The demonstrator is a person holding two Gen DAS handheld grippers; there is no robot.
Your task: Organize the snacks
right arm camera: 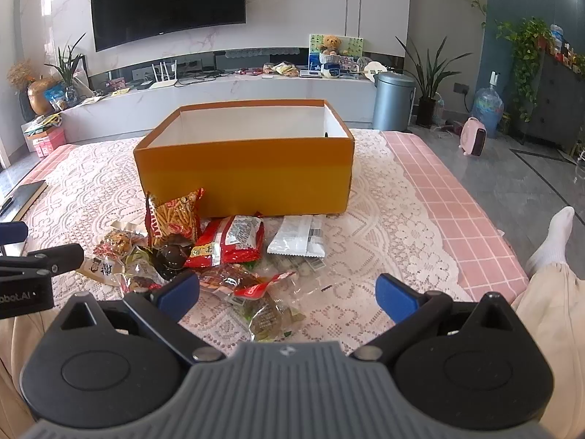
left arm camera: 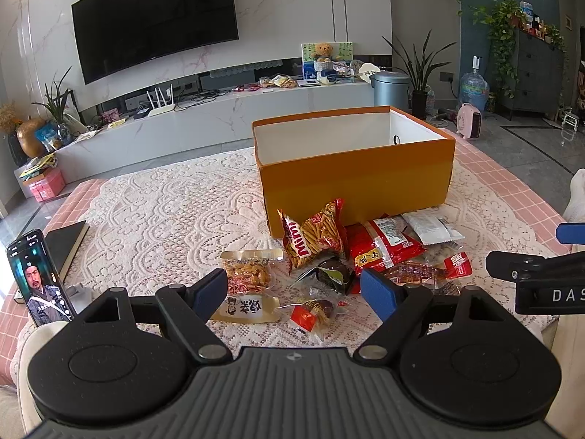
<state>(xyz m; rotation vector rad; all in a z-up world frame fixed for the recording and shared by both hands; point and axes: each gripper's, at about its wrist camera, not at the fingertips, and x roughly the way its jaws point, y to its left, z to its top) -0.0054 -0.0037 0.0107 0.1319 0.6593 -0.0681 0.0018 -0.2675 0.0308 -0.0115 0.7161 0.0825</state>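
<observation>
While the orange box [right arm camera: 241,179] stands open toward the far edge of the lace-covered desk [right arm camera: 369,256] with no snack visible inside, every packet lies loose in a heap against its near wall: a Mimi stick bag [left arm camera: 314,234], a red packet [left arm camera: 380,247], a white packet [right arm camera: 298,237] and several small wrapped pieces. Left tongs [left arm camera: 294,292] and right tongs [right arm camera: 287,291] both hover spread over the heap, pinching nothing. Judged so, sorting has not begun; all snacks remain to be boxed.
</observation>
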